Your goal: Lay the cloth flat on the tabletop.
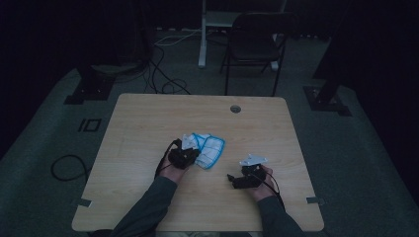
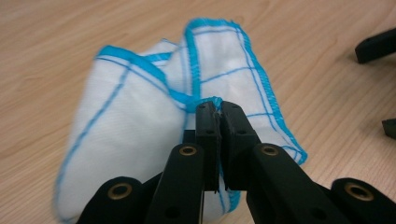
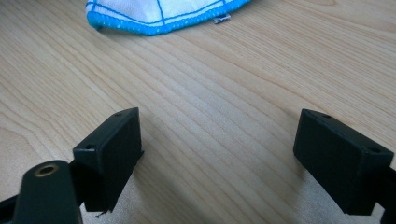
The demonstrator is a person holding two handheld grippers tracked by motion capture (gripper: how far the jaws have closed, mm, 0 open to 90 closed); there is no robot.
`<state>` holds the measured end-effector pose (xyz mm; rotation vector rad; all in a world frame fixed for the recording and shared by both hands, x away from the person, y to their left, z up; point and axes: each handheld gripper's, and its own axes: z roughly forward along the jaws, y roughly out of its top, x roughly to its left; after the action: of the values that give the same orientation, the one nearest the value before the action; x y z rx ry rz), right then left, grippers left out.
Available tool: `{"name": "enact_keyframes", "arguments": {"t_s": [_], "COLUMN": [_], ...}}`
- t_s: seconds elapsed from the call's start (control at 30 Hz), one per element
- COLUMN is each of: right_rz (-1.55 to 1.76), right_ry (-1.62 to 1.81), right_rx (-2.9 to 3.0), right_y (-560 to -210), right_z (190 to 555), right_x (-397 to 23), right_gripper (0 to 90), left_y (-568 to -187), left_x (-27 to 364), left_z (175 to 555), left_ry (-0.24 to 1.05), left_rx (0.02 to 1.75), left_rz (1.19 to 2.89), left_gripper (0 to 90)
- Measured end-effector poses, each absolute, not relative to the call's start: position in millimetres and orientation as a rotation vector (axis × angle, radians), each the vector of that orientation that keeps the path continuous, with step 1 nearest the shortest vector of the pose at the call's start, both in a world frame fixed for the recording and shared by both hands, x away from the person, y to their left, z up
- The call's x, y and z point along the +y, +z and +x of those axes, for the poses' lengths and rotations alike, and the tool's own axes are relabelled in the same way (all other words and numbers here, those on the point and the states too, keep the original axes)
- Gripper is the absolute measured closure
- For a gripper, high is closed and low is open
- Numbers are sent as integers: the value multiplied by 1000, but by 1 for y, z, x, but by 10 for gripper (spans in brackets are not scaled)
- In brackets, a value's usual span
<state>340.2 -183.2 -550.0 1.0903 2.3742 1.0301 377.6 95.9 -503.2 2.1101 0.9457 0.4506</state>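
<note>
We have the cloth pinched at its blue hem: the left gripper has its jaws pressed together on a bunched edge, the rest of the cloth spreading beyond the fingertips and lying crumpled near the middle of the table. This looks like the start of a fold or a lift. Next we need a steady pull without slipping. The right gripper rests near the cloth, jaws wide apart over bare wood, holding nothing.

Light wood table with round cable hole, black folding chair behind it, cables on grey carpet
</note>
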Motion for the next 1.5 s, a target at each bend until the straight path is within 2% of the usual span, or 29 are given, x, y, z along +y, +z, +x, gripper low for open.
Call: {"name": "enact_keyframes", "arguments": {"t_s": [0.67, 1.5], "right_rz": [1092, 1092], "right_ry": [1030, 1030], "right_rx": [2374, 2375], "right_y": [-550, -550], "right_z": [340, 340], "right_x": [-183, -183], "right_gripper": [152, 152], "left_y": [-487, -521], "left_x": [155, 213], "left_z": [374, 381], "left_ry": [547, 550], "left_rx": [1104, 1314], "left_rz": [1901, 1924], "left_gripper": [876, 878]}}
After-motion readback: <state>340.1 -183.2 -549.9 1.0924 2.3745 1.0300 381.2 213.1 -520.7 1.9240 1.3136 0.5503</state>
